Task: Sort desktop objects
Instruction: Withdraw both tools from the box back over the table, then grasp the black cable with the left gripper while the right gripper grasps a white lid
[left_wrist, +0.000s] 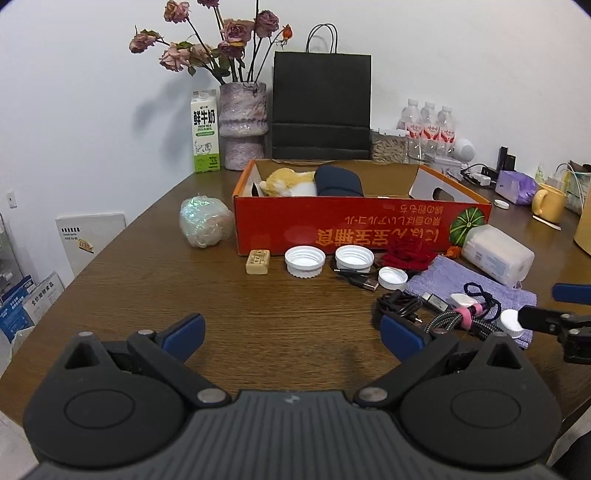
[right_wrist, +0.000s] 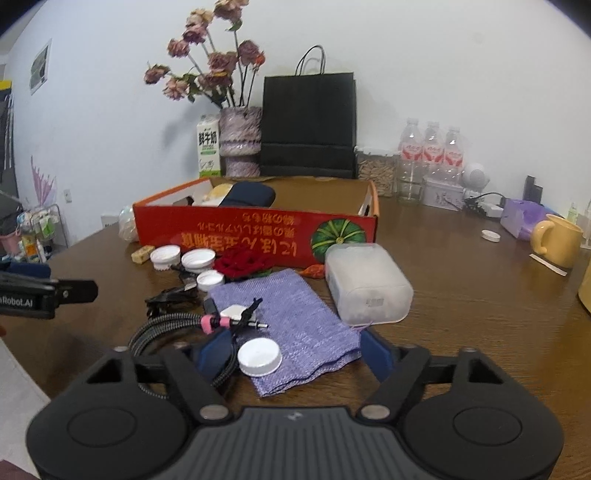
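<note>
Spread wide, the right gripper (right_wrist: 291, 350) is hovering low over a white cap (right_wrist: 259, 356) on the purple cloth (right_wrist: 310, 325), apparently lining up a pick; the left gripper (left_wrist: 291, 334), also spread and empty, is waiting short of the red box (left_wrist: 354, 225) ahead.

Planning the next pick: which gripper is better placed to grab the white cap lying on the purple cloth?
Right. The right gripper is open with the white cap between its fingers on the purple cloth; the left gripper hovers open over bare table.
</note>
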